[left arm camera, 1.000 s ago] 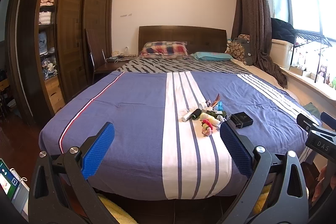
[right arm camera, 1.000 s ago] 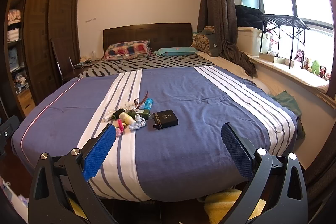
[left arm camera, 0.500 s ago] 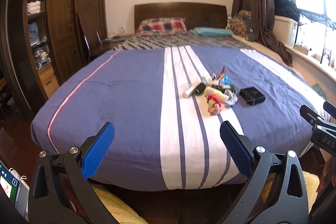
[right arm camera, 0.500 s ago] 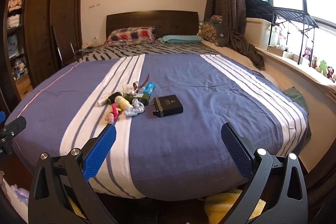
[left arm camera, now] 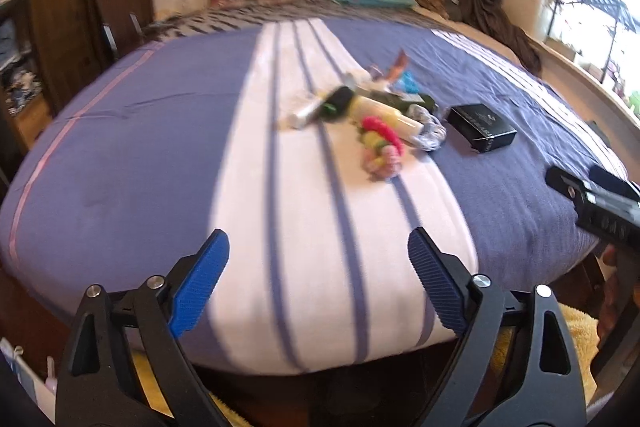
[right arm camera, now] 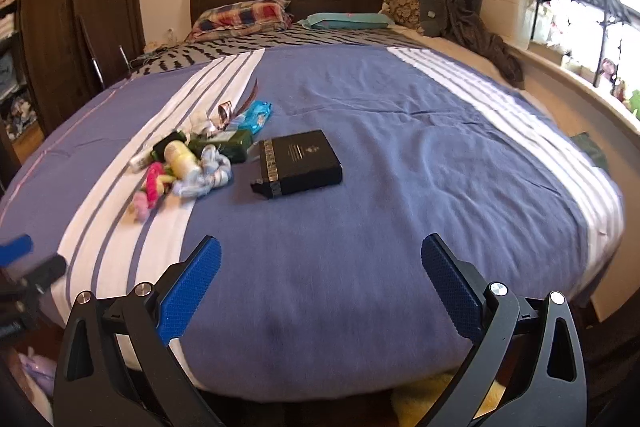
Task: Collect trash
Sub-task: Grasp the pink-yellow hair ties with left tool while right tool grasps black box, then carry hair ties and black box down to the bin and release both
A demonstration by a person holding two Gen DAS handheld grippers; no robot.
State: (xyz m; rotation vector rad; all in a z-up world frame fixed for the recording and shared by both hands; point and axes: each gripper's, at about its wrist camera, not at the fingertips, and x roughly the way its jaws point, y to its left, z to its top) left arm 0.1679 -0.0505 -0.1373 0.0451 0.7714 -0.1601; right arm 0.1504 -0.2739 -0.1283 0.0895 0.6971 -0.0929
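Trash, a loose heap of small wrappers, tubes and bottles (right arm camera: 192, 155), lies mid-bed on the blue quilt with white stripes (right arm camera: 400, 167), well beyond both tools. Nearest, the left gripper (left arm camera: 318, 283) and right gripper (right arm camera: 320, 285) hover over the foot of the bed, blue-padded fingers (right arm camera: 188, 291) spread wide and empty, likely readied for a first pick. Farther out, a flat black cardboard box (right arm camera: 298, 163) sits just beside the heap, one end flap open; its contents are hidden. No bin or bag shows.
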